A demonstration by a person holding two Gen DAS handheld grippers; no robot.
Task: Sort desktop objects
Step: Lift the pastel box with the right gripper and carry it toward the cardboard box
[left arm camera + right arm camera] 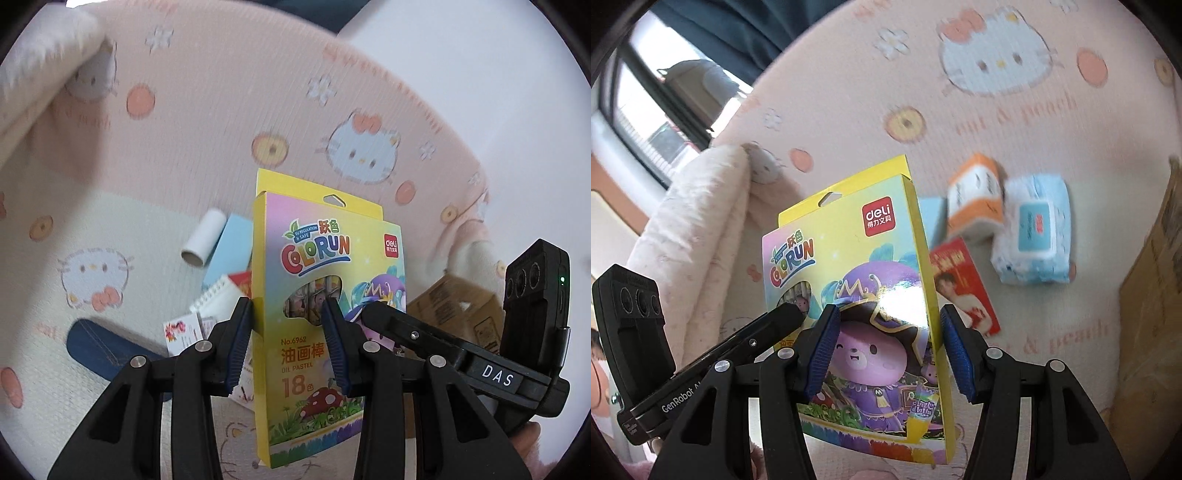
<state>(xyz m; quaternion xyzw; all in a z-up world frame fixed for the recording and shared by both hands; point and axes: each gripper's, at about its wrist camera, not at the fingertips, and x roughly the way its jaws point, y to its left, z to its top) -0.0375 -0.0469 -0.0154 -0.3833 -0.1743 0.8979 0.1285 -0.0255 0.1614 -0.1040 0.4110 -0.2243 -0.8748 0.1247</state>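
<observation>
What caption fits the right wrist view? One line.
Oil pastel box lifted between the right gripper fingers, left gripper beside it.

Pastel box (317, 314) upright between both claws; tissue packs (1030, 240) behind.

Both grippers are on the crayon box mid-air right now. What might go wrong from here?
1. The crayon box is pinched by the left gripper only along one edge strip; it may pivot or slip.
2. The right gripper brackets the box with a visible gap at one pad; releasing the left early may drop it.
3. A drop would land on the notepad and cards below.
</observation>
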